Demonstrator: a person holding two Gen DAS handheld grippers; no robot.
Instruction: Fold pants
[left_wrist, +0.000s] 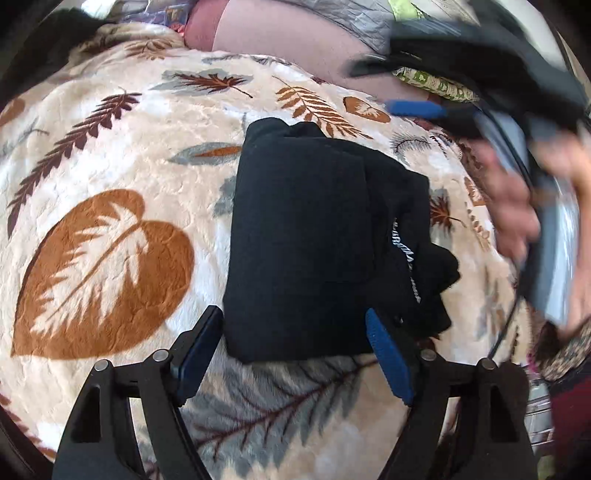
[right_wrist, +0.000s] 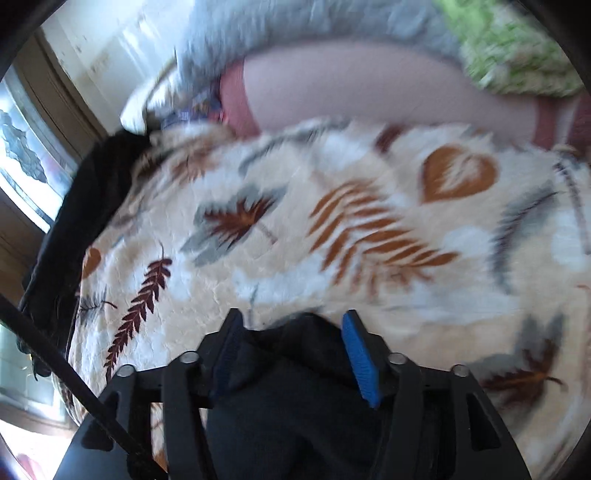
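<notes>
Left gripper (left_wrist: 293, 341), jaws apart, poised above the near edge of the folded black pants (left_wrist: 314, 240) without pressing them. Right gripper (right_wrist: 290, 350), jaws likewise apart, with the dark cloth lying loose below and between them; the right-wrist view is blurred. The pants rest as a compact bundle on a cream blanket (left_wrist: 110, 166) printed with brown and grey leaves, which covers the bed.

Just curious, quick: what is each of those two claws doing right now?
Left gripper: open, pants between jaws, not gripped.
Right gripper: open over the pants.
</notes>
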